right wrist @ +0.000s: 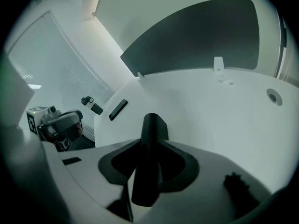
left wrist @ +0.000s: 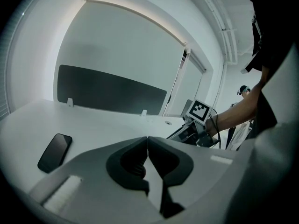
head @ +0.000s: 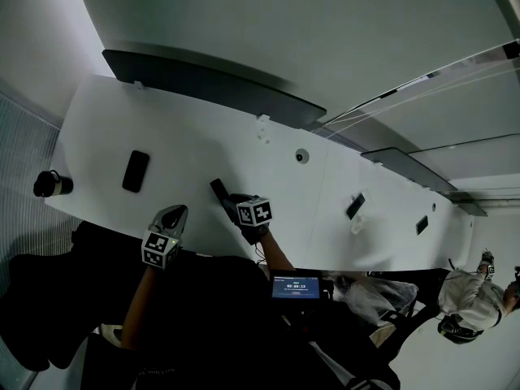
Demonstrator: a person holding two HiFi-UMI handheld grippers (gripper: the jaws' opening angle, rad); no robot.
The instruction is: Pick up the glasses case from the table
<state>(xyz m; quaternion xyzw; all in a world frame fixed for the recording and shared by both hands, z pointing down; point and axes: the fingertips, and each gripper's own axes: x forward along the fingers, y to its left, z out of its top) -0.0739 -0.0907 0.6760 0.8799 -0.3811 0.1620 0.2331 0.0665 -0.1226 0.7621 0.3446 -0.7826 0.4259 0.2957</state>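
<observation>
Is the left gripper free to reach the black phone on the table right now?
Probably yes. The left gripper is shut and empty, and the black phone lies flat on the table just ahead of it, with nothing between them. Its jaws must open first.

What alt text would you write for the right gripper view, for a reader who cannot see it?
The right tongs are closed on a dark glasses case, which sticks out between them over the white table. A dark phone lies farther left, a bottle beyond it.
</observation>
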